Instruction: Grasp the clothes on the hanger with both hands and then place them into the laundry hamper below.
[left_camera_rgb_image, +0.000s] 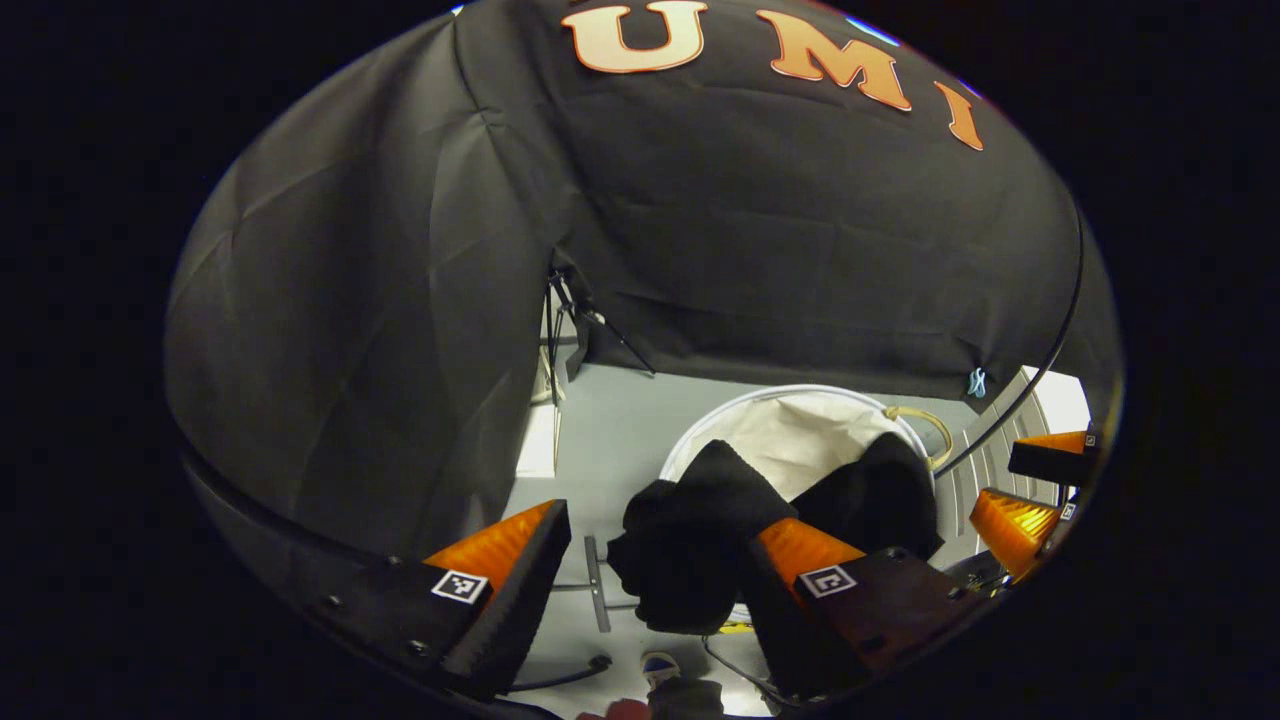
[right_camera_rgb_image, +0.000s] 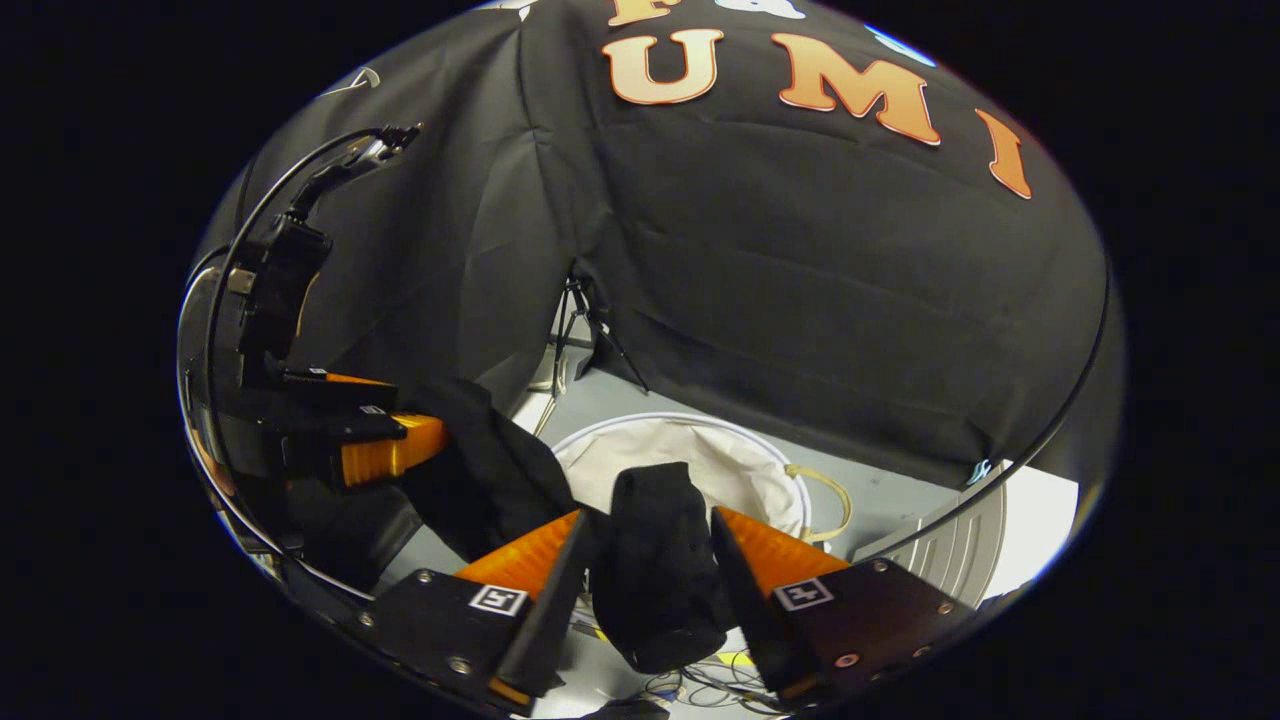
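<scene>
I see black cloth garment (left_camera_rgb_image: 690, 540) low centre of left gripper view, draped over rim of round white fabric hamper (left_camera_rgb_image: 790, 430). Left gripper (left_camera_rgb_image: 655, 560) fingers spread wide; cloth touches right finger, grip not confirmed. Right gripper (right_camera_rgb_image: 650, 560) low centre of right gripper view, fingers wide, cloth bunched between; pinch unclear.

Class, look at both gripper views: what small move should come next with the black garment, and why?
Probably lower both tongs a little further. The black garment hangs between the right tongs and between the left tongs, over the rim of the white hamper, not yet inside. Whether either pair presses it is unclear.
</scene>
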